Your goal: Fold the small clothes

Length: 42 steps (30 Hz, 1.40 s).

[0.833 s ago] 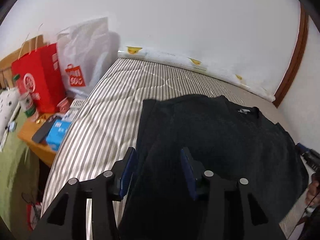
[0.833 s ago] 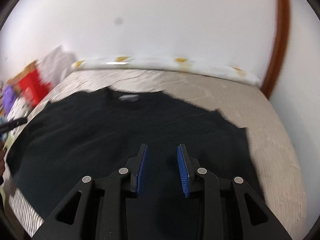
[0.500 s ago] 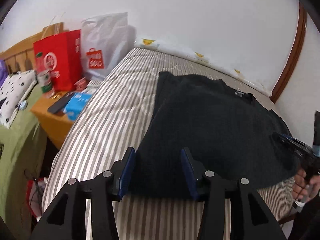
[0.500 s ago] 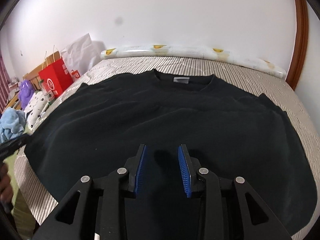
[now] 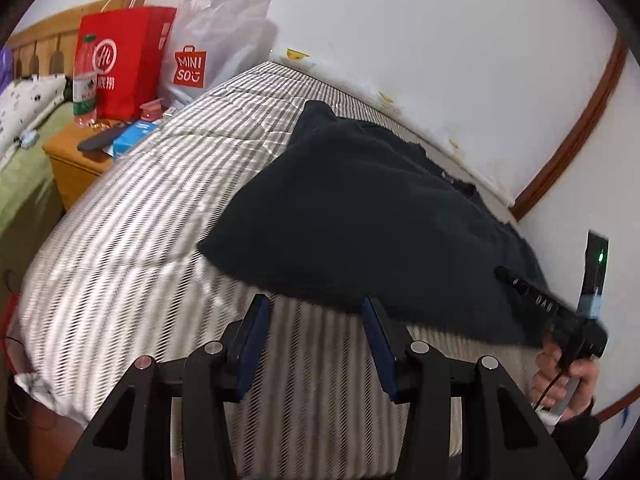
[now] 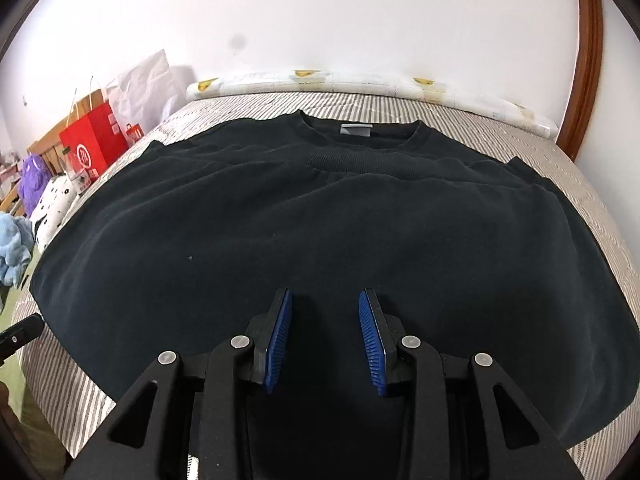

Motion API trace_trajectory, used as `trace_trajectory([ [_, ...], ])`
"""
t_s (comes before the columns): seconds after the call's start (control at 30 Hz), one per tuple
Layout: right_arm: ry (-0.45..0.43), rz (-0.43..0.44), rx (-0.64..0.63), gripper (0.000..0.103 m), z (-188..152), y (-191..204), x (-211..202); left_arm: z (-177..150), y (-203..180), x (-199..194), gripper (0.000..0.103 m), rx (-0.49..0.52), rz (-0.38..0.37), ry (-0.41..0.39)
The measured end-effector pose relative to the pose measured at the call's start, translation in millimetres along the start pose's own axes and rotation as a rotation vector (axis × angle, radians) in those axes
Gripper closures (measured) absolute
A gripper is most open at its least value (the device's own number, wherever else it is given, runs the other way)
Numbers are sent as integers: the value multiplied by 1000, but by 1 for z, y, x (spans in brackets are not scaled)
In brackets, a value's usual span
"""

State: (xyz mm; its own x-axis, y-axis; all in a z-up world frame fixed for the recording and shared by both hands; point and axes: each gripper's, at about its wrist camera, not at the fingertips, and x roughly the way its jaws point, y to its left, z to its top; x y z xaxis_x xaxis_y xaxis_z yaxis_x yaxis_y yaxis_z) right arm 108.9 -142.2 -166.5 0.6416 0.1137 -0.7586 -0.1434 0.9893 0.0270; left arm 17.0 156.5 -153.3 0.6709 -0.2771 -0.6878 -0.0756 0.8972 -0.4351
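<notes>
A black T-shirt [image 6: 320,240] lies spread flat on the striped bed [image 6: 580,184], collar and white label [image 6: 356,130] at the far side. It also shows in the left wrist view [image 5: 360,220]. My right gripper [image 6: 324,336] is open and empty, hovering over the shirt's near hem. My left gripper [image 5: 316,336] is open and empty, above the striped mattress [image 5: 140,240] just short of the shirt's near corner. The right gripper's body shows at the right of the left wrist view [image 5: 552,308], held in a hand.
A wooden nightstand [image 5: 76,156] left of the bed holds a red bag [image 5: 124,64], a white Miniso bag [image 5: 208,52], a water bottle [image 5: 84,88] and small items. A rolled white mat [image 6: 360,84] lies along the wall. Soft toys [image 6: 48,196] sit at left.
Both grippers have pulled back toward the near edge of the bed. The left one has left the shirt and is now over bare mattress. Both stay open.
</notes>
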Motion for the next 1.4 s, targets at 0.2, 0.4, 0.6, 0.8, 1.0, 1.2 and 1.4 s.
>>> trace_trajectory([
  [0.2,0,4,20,62,9,-7,14,8,-5,15,51,-49,-32,-44],
  [0.4,22,-21,-18,58,15,-1,21,25,-11,29,50,-74,-22,-27],
  [0.6,13,-1,-90,58,-4,0,3,28,-24,35,52,-30,70,-39],
  [0.8,6,47,-121,58,-27,-3,-22,31,-25,27,75,-42,115,-69],
  [1.0,5,132,-108,58,-39,-22,-43,41,-47,11,86,24,140,-95],
  [1.2,-39,93,-48,58,-37,-56,-74,50,-98,-9,90,190,160,-180],
  [1.4,-63,51,-11,58,-35,-85,-98,59,-145,-13,92,279,93,-214],
])
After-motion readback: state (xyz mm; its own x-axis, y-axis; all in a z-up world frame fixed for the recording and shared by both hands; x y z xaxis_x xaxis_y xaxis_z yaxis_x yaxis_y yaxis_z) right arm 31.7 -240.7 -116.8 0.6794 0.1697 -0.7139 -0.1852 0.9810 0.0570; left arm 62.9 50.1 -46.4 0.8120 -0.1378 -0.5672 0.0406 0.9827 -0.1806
